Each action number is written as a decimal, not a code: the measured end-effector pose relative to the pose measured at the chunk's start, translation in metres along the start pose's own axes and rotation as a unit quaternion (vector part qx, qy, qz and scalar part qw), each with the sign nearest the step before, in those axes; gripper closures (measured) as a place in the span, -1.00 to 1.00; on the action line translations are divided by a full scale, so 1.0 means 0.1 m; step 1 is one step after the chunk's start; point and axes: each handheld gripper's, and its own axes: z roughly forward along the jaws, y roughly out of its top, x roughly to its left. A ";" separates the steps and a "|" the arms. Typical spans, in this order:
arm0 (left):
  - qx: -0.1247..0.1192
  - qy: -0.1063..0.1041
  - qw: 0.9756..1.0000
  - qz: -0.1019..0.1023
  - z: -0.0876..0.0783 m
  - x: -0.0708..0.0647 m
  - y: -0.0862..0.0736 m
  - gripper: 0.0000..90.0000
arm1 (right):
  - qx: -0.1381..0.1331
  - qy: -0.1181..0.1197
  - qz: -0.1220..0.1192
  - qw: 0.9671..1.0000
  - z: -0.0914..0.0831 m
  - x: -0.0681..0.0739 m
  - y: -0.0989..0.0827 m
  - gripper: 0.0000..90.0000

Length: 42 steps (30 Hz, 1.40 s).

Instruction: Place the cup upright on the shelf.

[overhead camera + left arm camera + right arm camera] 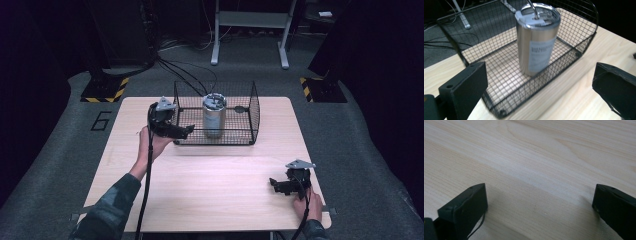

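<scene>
"6" marked on floor (101, 121) left of table; tumbler label (539, 56) txt too blurry to read.

Dark room; overhead light brightens only the wooden table (210, 185). Soft shadows under black jaws. Glare streaks the steel tumbler (536, 40). Near jaws slightly blurred.

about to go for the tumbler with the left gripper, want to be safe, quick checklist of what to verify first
1. Left gripper open: ok, jaws stand wide apart in the left gripper view.
2. Tumbler upright inside the wire basket: ok.
3. Straight path to the tumbler: not ok, the basket's near wall stands between the jaws and the tumbler; going over the rim looks safer.
4. Lid seated: cannot tell how firmly; a straw rises from it.
5. Right gripper out of the way: ok, open, low over the table near its right front corner.
6. Tumbler full or empty: cannot tell.
</scene>
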 end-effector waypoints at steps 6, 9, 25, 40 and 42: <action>0.004 0.006 1.000 0.008 -0.25 0.06 -0.29 -0.99 | 0.001 0.000 0.002 1.000 0.00 0.00 0.00 -1.00; 0.004 0.018 1.000 0.000 -0.38 0.10 -0.48 -0.99 | 0.000 0.000 0.000 1.000 0.00 0.00 0.00 -1.00; 0.048 0.079 0.992 -0.085 -0.69 0.40 -1.65 -1.00 | 0.001 0.000 0.002 1.000 0.00 0.00 0.00 -1.00; 0.084 0.133 0.977 -0.145 -0.70 0.75 -2.48 -1.00 | 0.001 0.002 -0.001 1.000 0.00 0.00 0.00 -1.00; 0.088 0.144 0.976 -0.137 -0.69 0.74 -2.48 -1.00 | 0.001 0.002 0.000 1.000 0.00 0.00 0.00 -1.00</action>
